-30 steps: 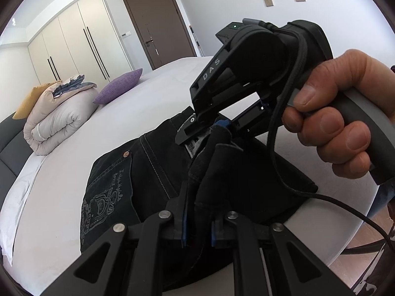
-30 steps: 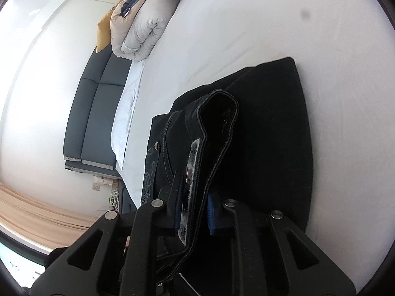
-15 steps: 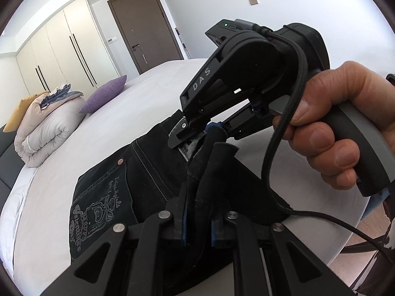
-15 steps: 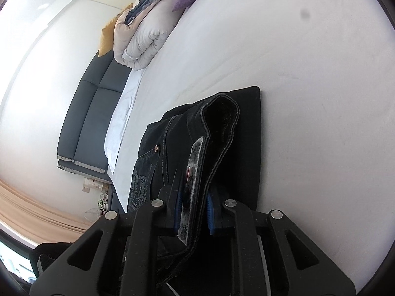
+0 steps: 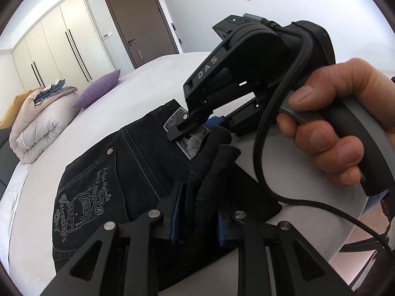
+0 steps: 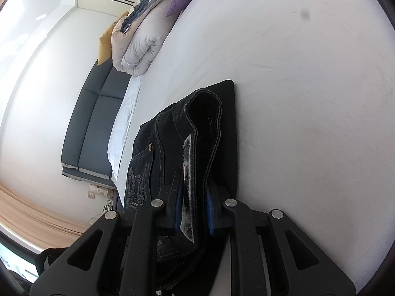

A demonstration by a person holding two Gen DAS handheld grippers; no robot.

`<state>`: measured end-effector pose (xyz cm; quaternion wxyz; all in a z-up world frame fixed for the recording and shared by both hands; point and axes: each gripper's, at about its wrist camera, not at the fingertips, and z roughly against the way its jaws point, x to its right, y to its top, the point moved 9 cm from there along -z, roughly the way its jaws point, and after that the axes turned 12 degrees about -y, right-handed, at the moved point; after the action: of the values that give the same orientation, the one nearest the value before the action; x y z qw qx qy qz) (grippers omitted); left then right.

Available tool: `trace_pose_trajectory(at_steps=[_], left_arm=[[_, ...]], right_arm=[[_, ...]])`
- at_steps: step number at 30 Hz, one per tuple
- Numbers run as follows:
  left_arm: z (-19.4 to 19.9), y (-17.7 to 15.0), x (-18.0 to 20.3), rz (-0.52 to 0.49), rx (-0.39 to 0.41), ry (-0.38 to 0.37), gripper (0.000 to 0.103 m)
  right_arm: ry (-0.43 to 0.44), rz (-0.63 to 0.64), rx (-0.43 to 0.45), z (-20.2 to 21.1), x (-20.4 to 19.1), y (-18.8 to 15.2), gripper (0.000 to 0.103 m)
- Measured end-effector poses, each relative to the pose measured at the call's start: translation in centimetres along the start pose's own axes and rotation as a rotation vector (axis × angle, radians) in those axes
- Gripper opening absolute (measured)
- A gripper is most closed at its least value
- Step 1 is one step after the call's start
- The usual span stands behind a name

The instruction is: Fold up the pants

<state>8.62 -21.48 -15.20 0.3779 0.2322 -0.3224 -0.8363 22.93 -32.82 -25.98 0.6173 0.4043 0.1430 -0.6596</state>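
Observation:
Black denim pants (image 5: 128, 170) lie on a white bed (image 5: 153, 83), back pocket with grey print facing up. My left gripper (image 5: 196, 218) is shut on a bunched fold of the pants' edge at the near side. My right gripper (image 5: 197, 125) shows in the left wrist view, held by a hand, clamped on the waistband by its grey label. In the right wrist view the right gripper (image 6: 193, 212) is shut on the waistband of the pants (image 6: 212, 133), which stands up between the blue pads.
A rolled white duvet (image 5: 42, 120), a purple pillow (image 5: 98, 92) and a yellow cushion (image 6: 105, 46) sit at the bed's far end. A dark headboard (image 6: 91, 123) runs along the bed's side. A wardrobe (image 5: 54, 54) and a brown door (image 5: 140, 22) stand behind. The bed edge and floor lie at right.
Both grippers have drawn the pants across the bed towards the bed's edge. The dark cloth under the waistband covers less of the sheet in the right wrist view. Both grips are unchanged.

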Motion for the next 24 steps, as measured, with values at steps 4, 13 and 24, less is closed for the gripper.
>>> trace_pose_trajectory(at_steps=[4, 13, 24], left_arm=[[2.2, 0.1, -0.6, 0.073, 0.041, -0.052, 0.071], [7.9, -0.2, -4.5, 0.334, 0.146, -0.187, 0.076], [4.0, -0.4, -18.2, 0.634, 0.090, -0.253, 0.010]], right_arm=[[-0.027, -0.012, 0.017, 1.8, 1.1, -0.3, 0.019], [0.001, 0.032, 0.084, 7.4, -2.0, 0.0, 0.019], [-0.035, 0.009, -0.083, 1.3, 0.0, -5.1, 0.000]])
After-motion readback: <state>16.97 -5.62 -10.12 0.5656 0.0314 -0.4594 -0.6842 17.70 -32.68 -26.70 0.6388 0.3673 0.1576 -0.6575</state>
